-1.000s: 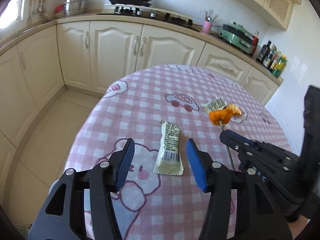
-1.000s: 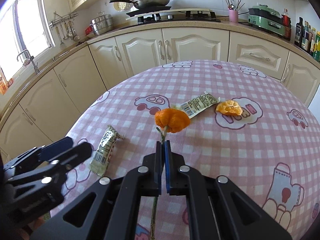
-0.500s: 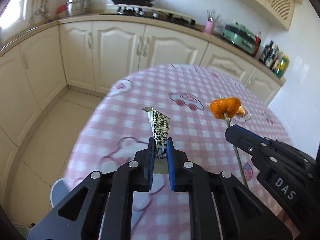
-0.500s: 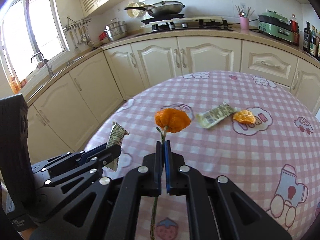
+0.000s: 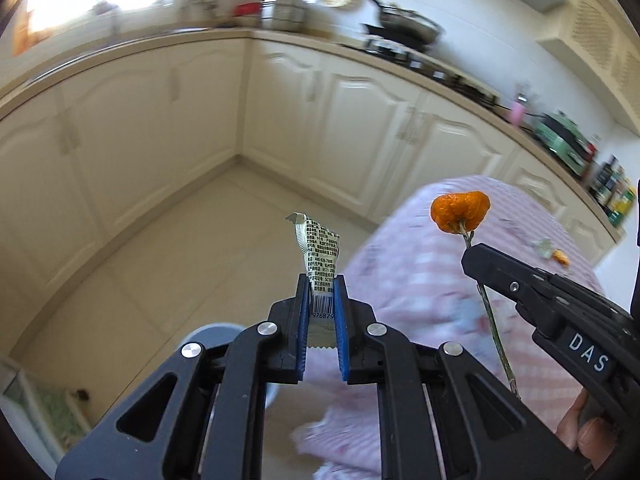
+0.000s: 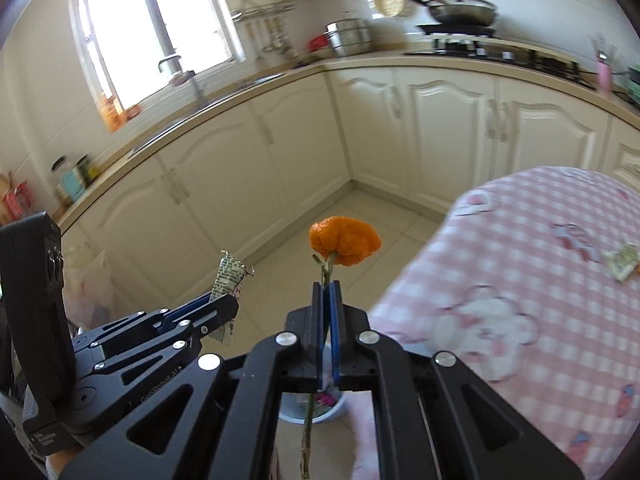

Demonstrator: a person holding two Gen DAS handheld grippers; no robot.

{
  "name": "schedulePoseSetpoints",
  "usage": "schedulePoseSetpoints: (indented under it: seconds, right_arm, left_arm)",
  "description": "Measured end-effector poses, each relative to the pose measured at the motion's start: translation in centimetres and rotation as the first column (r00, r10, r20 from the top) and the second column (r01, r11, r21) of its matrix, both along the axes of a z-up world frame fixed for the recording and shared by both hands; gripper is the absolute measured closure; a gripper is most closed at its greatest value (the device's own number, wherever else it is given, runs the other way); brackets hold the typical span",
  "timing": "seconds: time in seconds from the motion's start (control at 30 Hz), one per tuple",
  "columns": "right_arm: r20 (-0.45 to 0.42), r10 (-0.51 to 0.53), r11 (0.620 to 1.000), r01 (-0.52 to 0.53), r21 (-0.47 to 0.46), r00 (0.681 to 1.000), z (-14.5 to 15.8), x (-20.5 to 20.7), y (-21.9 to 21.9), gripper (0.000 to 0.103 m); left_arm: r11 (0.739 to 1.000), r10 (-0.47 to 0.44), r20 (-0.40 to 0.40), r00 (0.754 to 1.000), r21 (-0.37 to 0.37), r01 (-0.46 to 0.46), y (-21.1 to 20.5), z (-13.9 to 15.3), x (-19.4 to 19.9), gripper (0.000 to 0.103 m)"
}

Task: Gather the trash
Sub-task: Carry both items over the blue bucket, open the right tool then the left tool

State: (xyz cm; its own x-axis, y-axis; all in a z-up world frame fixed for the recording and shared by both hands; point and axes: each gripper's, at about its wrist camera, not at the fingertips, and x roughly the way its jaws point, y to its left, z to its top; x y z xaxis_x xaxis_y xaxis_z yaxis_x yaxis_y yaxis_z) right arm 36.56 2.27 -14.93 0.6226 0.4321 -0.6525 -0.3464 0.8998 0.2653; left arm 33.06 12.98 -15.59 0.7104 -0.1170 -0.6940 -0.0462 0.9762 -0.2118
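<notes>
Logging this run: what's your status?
Left gripper shut on wrapper. Right gripper shut on peel stem. Bin below, path open.

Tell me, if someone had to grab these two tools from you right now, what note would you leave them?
Left gripper: shut on the snack wrapper, held off the table.
Right gripper: shut on the stem of the orange peel, also lifted.
A bin shows on the floor just below the right gripper.
Left on the table: another wrapper and a second peel piece.
Next, probably: drop both into the bin, then fetch the remaining two.
</notes>
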Motion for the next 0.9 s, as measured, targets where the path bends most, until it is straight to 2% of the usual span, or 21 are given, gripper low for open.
schedulePoseSetpoints:
  seconds: [0.07, 0.27, 0.5, 0.6, 0.63, 0.73, 0.77, 0.9]
  right_arm:
    - [-0.013, 0.044, 0.999, -0.044, -0.005, 0.999, -0.6, 0.2, 2.5, 0.099]
    - [-0.07, 0.137, 0.99, -0.139, -0.021, 0.988, -3.1, 1.0, 10.0, 0.099]
    - [-0.101, 0.176, 0.982, -0.182, -0.05, 0.979, -5.3, 1.9, 14.7, 0.099]
    - [-0.078, 0.175, 0.982, -0.18, -0.051, 0.981, -6.2, 2.4, 15.7, 0.098]
    - [-0.064, 0.174, 0.983, -0.177, -0.054, 0.983, -6.5, 2.6, 16.0, 0.096]
    - [-0.084, 0.151, 0.986, -0.156, -0.06, 0.985, -7.8, 3.6, 16.4, 0.075]
    - [-0.092, 0.145, 0.988, -0.149, -0.037, 0.985, -8.0, 3.8, 16.2, 0.075]
    - [-0.092, 0.13, 0.99, -0.135, -0.046, 0.987, -8.2, 3.7, 15.5, 0.075]
  left_arm:
    - [0.998, 0.055, -0.016, 0.998, 0.01, -0.055, 2.6, -0.6, -0.8, 0.093]
    - [0.992, 0.129, -0.041, 0.991, 0.006, -0.129, 6.9, -2.1, -1.5, 0.093]
    - [0.984, 0.178, -0.062, 0.982, 0.004, -0.178, 9.5, -3.7, -1.7, 0.092]
    - [0.981, 0.193, -0.07, 0.979, 0.004, -0.193, 10.4, -4.3, -1.8, 0.092]
    - [0.981, 0.196, -0.072, 0.978, 0.003, -0.196, 10.6, -4.4, -1.6, 0.092]
    - [0.98, 0.197, -0.08, 0.977, -0.001, -0.198, 10.9, -4.9, -1.5, 0.092]
    - [0.981, 0.195, -0.081, 0.977, -0.001, -0.196, 10.9, -5.0, -1.5, 0.092]
    - [0.982, 0.188, -0.087, 0.978, 0.0, -0.188, 10.8, -5.3, -1.1, 0.092]
